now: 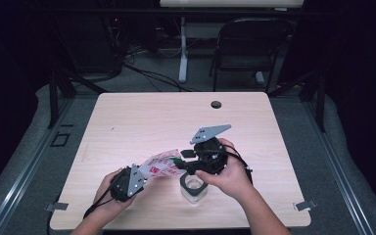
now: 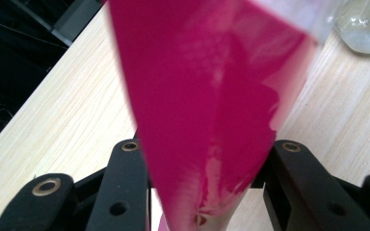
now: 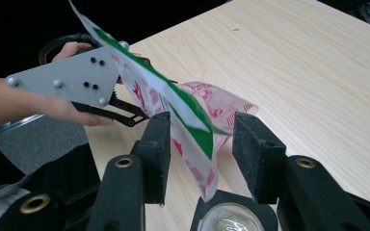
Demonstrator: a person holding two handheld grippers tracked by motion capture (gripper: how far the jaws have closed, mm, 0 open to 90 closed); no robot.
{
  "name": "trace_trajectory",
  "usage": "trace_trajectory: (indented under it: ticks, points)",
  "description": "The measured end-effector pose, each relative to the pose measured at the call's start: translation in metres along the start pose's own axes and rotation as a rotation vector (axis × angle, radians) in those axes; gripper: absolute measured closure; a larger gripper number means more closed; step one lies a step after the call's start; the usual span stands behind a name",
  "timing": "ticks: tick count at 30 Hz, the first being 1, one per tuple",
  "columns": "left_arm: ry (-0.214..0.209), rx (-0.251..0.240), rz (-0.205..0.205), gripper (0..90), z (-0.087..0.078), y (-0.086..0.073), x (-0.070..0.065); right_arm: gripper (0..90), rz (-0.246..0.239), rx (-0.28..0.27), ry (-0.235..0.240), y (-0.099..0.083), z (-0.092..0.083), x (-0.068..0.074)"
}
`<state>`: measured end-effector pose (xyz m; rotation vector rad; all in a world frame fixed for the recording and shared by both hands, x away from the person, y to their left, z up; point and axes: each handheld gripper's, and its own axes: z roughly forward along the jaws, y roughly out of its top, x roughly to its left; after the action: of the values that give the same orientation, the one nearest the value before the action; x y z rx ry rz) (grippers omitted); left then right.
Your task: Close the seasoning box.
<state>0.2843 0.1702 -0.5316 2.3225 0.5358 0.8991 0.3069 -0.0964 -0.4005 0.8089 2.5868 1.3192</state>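
Observation:
A clear plastic bag (image 1: 160,165) with red print and a green zip strip hangs in the air between both grippers, over the near part of the wooden table (image 1: 152,117). My left gripper (image 1: 143,173) is shut on one end of it; in the left gripper view the bag (image 2: 207,96) looks pink and sits squeezed between the jaws (image 2: 207,151). My right gripper (image 3: 202,130) stands open around the green-striped edge (image 3: 192,120), which leans on one pad while the other stands apart. A small clear jar (image 1: 194,188) stands right under the right hand.
The jar (image 3: 231,219) lies just below my right jaws, and it is at the top right corner (image 2: 366,29) in the left gripper view. The table has a round cable hole (image 1: 216,104) near its far edge. A dark folding chair (image 1: 249,44) stands behind the table.

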Motion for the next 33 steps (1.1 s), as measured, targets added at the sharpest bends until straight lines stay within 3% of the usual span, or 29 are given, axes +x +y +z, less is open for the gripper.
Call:
trace_trajectory:
  ticks: [9,16,18,24,28,33]
  points:
    - [0.033,0.0,0.043,64.6,0.0,0.005,-0.004,51.6,-0.007,0.04,0.004,0.005,0.01,0.002]
    - [0.056,0.003,0.059,64.9,0.003,0.006,-0.006,66.9,-0.01,0.09,0.008,0.002,0.019,0.002]
    - [0.059,0.006,0.054,65.0,0.003,0.007,-0.005,76.7,-0.006,0.097,0.0,0.001,0.02,0.001]
    - [0.085,0.003,0.05,65.4,0.003,0.008,-0.005,86.8,-0.008,0.108,-0.005,-0.002,0.02,0.0]
    - [0.104,-0.003,0.038,65.6,0.003,0.01,-0.003,88.9,0.005,0.104,-0.003,-0.004,0.019,-0.001]
    - [0.14,-0.001,0.058,65.7,0.001,0.012,-0.003,89.5,0.022,0.096,0.003,-0.008,0.019,-0.001]
